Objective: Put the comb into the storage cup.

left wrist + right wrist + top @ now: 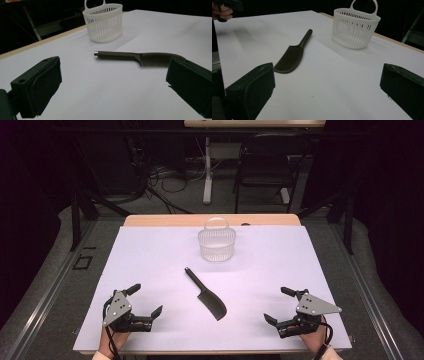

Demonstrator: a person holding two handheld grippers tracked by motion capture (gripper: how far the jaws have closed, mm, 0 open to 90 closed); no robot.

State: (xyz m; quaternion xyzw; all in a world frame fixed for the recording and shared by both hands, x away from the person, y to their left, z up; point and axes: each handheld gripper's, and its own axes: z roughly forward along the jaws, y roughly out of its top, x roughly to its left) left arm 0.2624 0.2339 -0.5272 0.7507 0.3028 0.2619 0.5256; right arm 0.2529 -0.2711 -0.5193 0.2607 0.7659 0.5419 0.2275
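A dark comb with a long handle (pixel 206 295) (pixel 140 58) (pixel 293 54) lies flat in the middle of the white table sheet, handle pointing toward the far side. Behind it stands a white slatted plastic basket (pixel 216 242) (pixel 104 22) (pixel 355 26) with a loop handle, upright. My left gripper (pixel 146 301) rests open near the front left corner, nothing between its jaws. My right gripper (pixel 279 304) is open near the front right corner, also holding nothing. Both sit well apart from the comb.
The white sheet (pixel 150 260) covers a wooden table (pixel 165 220) whose far edge shows behind the basket. Beyond the table are a chair (pixel 265 165), a table leg (pixel 207 170) and floor cables. A hand (pixel 221 12) shows far off in the right gripper view.
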